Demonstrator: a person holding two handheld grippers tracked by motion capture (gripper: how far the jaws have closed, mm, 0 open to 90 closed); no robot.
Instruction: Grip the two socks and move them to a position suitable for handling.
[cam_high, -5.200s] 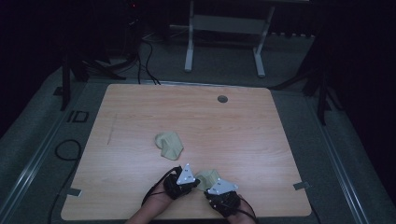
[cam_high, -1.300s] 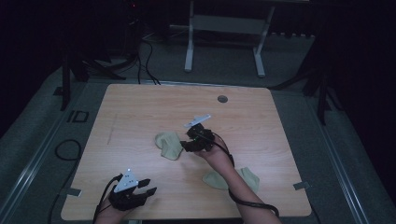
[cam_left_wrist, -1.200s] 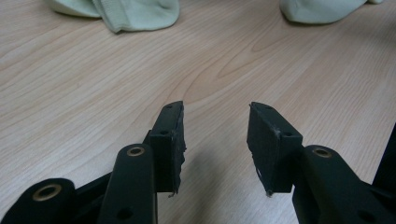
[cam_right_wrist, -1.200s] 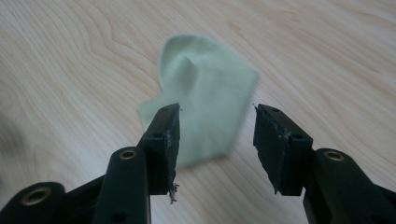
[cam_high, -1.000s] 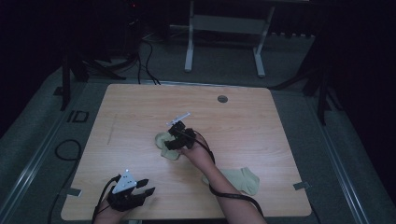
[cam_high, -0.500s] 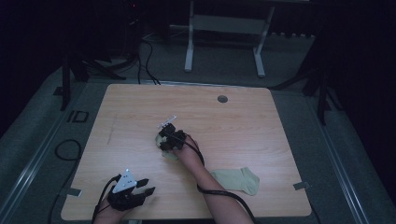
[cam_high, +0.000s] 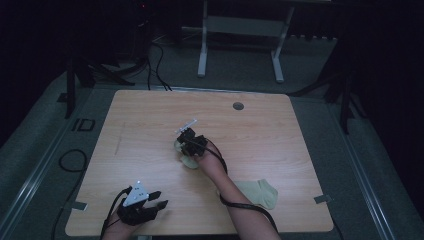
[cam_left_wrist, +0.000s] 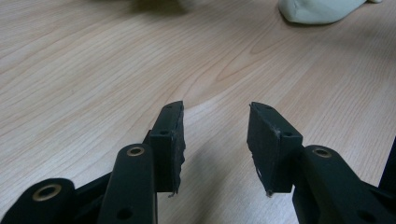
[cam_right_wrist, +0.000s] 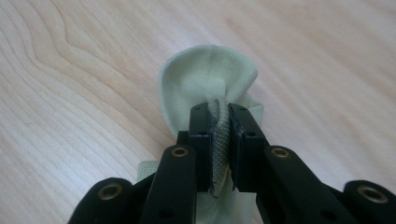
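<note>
pale green sock (cam_right_wrist: 208, 79) bunched near middle of wooden table (cam_high: 280, 130), fold of its fabric pinched tight between jaws of right gripper (cam_right_wrist: 219, 122), seen at table centre in high view (cam_high: 191, 142). second pale green sock (cam_high: 256, 192) flat near front right edge, partly under right forearm, well apart from first. left gripper (cam_left_wrist: 215, 140) low at front left corner (cam_high: 142, 205), jaws spread wide over bare wood, holding nothing.
</note>
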